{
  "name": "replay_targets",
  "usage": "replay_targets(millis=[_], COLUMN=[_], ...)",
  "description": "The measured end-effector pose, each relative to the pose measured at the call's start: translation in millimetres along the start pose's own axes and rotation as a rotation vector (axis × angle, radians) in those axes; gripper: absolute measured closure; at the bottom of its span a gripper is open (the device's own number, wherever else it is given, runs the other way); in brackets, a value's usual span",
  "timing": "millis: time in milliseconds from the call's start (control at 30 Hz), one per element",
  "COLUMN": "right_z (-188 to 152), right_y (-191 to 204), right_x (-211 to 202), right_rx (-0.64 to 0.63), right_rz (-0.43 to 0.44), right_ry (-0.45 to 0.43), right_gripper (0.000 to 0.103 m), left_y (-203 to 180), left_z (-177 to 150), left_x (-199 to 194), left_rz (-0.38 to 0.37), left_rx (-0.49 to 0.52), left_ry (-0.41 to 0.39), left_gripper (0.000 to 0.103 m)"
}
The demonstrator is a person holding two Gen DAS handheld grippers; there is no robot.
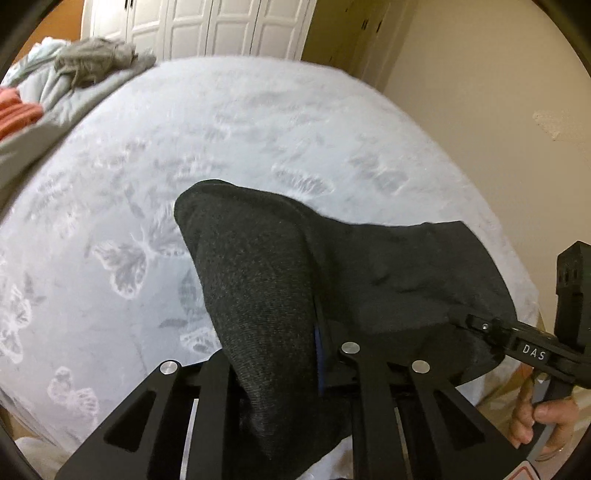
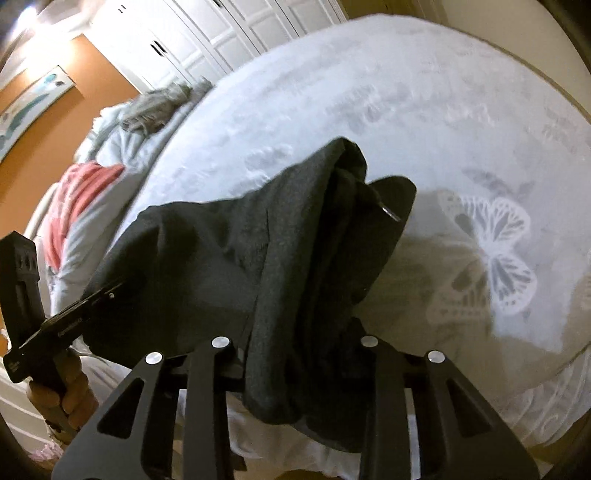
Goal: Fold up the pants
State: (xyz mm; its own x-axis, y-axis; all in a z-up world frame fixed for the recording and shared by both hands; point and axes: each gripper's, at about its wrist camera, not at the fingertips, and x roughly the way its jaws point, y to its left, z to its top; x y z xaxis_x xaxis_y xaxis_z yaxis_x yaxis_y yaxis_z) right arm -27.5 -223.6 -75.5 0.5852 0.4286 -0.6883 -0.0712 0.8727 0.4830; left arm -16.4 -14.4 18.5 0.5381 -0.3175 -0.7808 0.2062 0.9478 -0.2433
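Dark charcoal pants (image 1: 280, 280) are held up above a bed between my two grippers, with cloth stretched across from one to the other. My left gripper (image 1: 291, 354) is shut on one end of the pants, and the cloth drapes over its fingers and hides the tips. In the left wrist view my right gripper (image 1: 469, 323) comes in from the right and is shut on the other end. In the right wrist view the pants (image 2: 303, 266) hang bunched over my right gripper (image 2: 299, 343). My left gripper (image 2: 107, 291) pinches the cloth at the left.
The bed has a pale blue cover with white butterflies (image 1: 221, 147), also seen in the right wrist view (image 2: 443, 129). A pile of grey, pale and coral clothes (image 1: 55, 81) lies at its far left. White closet doors (image 1: 207, 26) stand behind. A beige wall (image 1: 498, 92) is at the right.
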Motion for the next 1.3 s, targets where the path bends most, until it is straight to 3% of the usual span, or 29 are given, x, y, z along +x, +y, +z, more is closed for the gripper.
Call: replay_targets(millis=[400, 767, 1033, 1300], right_z=[20.0, 80.8, 128.7, 188.6], right_y=[52.5, 103.7, 127.5, 136.2], right_x=[-81.5, -132.5, -145.8, -121.6], right_rx=[-0.082, -0.22, -0.293, -0.286], right_rz=[0.073, 0.141, 0.158, 0.167], right_ry=[-0.213, -0.417, -0.51, -0.526], right_gripper=[0.074, 0.074, 0.074, 0.073], left_y=[-19.6, -29.5, -38.4, -37.1], left_z=[19.9, 79.9, 125.5, 185.4], left_x=[-99.7, -180.5, -201.1, -186.9], left_rz=[0.002, 0.059, 0.147, 0.206], left_rx=[0.074, 0.149, 0.211, 0.226], left_ry=[-0.197, -0.462, -0.595, -0.642], left_gripper=[0.09, 0.09, 0.089, 0.089])
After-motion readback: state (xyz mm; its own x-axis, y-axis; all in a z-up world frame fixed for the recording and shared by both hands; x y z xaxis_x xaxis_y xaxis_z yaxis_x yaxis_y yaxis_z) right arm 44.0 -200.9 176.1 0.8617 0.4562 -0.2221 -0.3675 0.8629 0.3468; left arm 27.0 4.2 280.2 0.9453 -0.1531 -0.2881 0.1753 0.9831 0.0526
